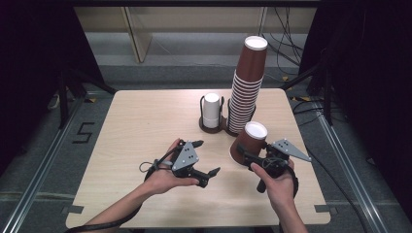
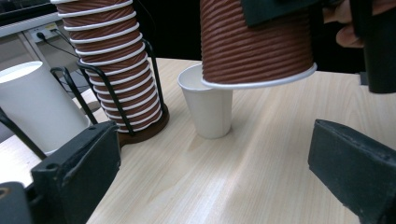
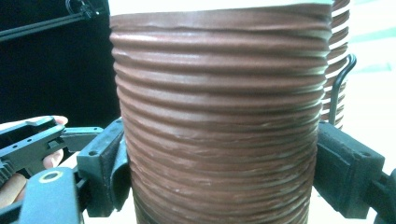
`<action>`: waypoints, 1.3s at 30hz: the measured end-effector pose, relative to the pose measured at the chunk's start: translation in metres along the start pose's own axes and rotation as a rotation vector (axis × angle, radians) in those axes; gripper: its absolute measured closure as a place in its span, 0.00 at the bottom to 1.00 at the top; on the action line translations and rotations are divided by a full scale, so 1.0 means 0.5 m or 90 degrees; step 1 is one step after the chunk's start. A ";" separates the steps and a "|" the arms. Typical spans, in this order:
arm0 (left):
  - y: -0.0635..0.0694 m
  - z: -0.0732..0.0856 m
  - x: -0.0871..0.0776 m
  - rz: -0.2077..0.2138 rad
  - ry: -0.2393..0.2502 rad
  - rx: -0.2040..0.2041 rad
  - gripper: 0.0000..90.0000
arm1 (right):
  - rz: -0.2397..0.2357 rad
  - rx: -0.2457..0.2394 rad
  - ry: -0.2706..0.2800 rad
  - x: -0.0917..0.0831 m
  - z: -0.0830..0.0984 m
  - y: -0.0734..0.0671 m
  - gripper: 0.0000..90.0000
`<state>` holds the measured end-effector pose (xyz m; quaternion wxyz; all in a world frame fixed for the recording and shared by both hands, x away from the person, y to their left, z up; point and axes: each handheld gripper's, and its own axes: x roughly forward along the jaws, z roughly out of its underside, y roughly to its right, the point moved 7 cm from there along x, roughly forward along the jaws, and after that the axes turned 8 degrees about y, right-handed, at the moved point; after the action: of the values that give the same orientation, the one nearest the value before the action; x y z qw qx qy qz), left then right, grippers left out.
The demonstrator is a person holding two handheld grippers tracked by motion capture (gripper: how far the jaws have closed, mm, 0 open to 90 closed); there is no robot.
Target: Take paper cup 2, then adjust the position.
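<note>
The left gripper (image 1: 208, 158) hovers low over the table (image 1: 136, 126) with jaws wide apart and nothing between them. Just right of it, the right gripper (image 1: 248, 156) clamps an upside-down brown ribbed cup (image 1: 247, 142) above a small white cup (image 2: 209, 108). Behind stands the brown cup stack (image 1: 247, 87).

My right gripper (image 3: 219, 163) clamped on a ribbed brown paper cup (image 3: 219, 116), a black jaw pressed to each side, cup upside down with its white base up, stacked brown cups (image 3: 338, 60) behind right, my other gripper (image 3: 32, 140) at left
</note>
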<state>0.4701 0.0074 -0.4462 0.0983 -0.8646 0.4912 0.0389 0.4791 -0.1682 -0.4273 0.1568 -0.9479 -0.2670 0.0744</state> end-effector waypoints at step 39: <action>0.025 0.014 -0.008 0.023 0.033 -0.001 0.00 | -0.078 0.269 -0.024 0.053 0.075 -0.059 0.19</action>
<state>0.4576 0.0059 -0.4543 0.0841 -0.8566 0.5088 0.0186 0.4790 -0.1205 -0.4543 0.3513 -0.8744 -0.3057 0.1365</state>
